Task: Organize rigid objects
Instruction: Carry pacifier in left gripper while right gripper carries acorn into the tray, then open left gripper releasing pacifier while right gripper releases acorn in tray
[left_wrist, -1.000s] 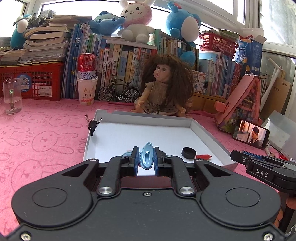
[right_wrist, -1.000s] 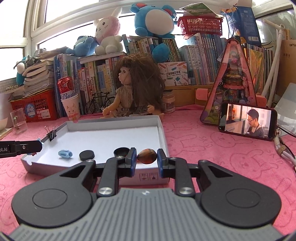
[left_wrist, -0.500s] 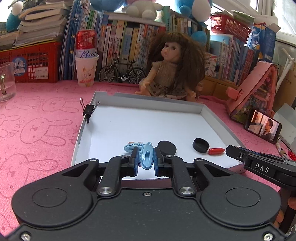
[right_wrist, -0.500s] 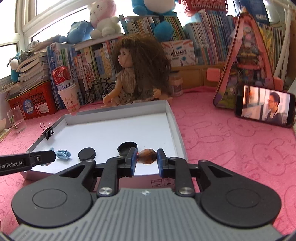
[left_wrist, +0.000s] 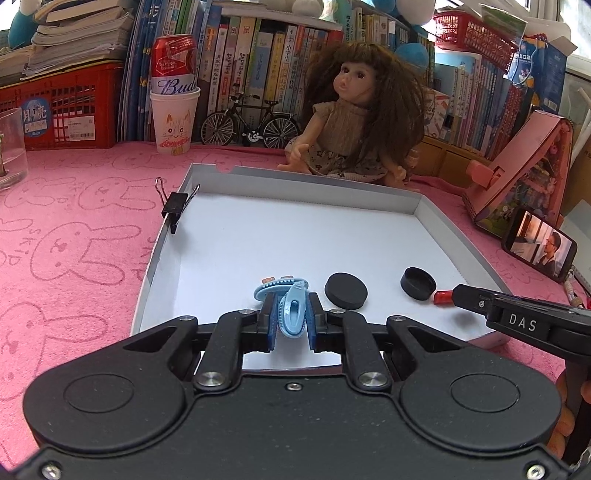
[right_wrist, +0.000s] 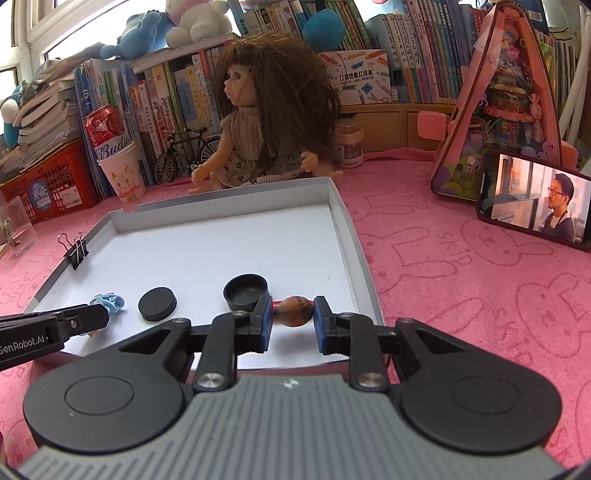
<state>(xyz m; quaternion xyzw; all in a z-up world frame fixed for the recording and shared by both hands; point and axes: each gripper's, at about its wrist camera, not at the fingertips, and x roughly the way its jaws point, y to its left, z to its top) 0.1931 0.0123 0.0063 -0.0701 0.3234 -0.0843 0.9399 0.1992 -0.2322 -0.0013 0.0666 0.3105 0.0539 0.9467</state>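
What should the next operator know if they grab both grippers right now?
Left gripper: shut on a blue clip, low over the tray's near edge.
Right gripper: shut on a brown oval stone, also over the tray's near edge, beside the open black cap.
Already lying in the tray: a second blue clip, a black disc, the black cap, a small red piece. A binder clip is clamped on the left wall.
Done: four pieces in.
Left: set down both held pieces in the tray, open the jaws, pull back.
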